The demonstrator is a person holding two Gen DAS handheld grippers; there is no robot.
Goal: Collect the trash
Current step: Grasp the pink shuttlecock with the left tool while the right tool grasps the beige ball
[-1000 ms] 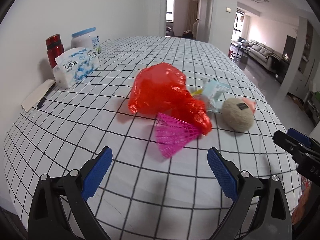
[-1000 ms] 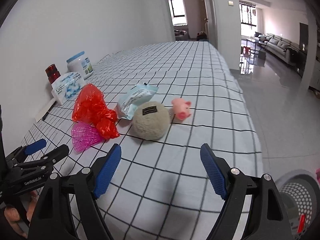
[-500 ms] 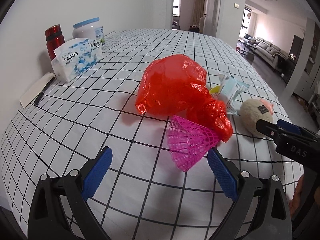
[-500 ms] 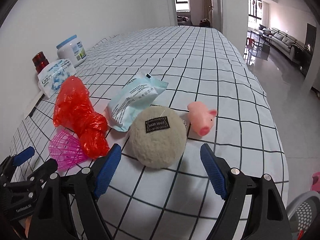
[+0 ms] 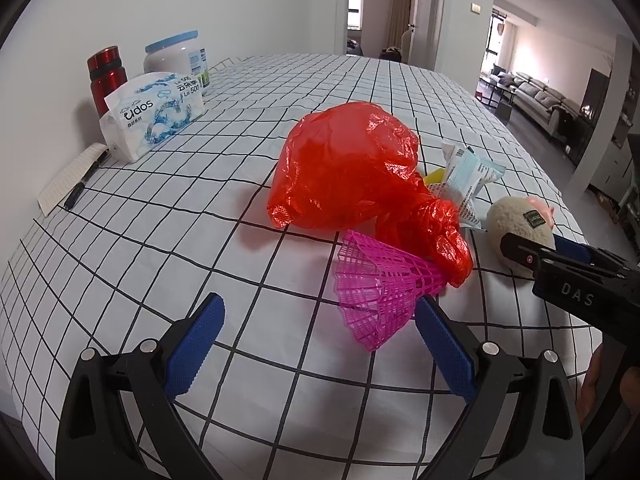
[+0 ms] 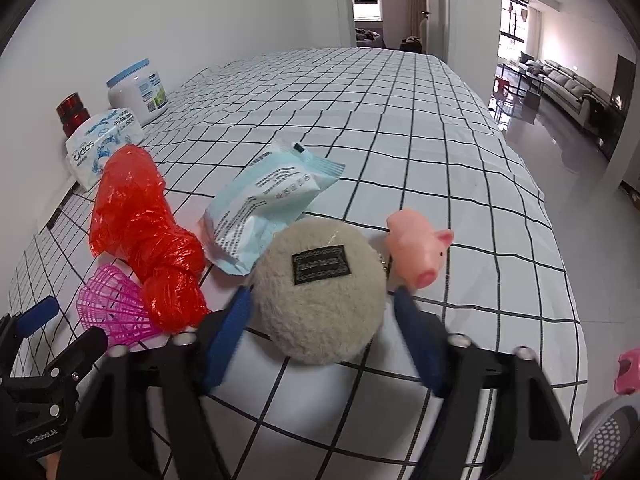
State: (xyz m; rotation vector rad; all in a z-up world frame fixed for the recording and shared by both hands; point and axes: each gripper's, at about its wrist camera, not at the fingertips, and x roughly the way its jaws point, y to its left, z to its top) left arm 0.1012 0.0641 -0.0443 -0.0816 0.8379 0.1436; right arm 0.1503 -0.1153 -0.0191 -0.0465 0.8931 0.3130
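Beige plush ball sits between the wide-spread fingers of the right gripper, just right of the red bag (pig toy beyond). Centre before closing. Left gripper gapes near the pink shuttlecock.

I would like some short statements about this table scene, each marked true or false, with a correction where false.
1. The right gripper has its fingers on either side of the plush ball. True.
2. The pig toy lies left of the red bag. False: it is at the ball's right.
3. The shuttlecock is pink. True.
4. The left gripper holds the shuttlecock. False: it is open and empty.
5. The wrapper is green. False: it is pale blue.
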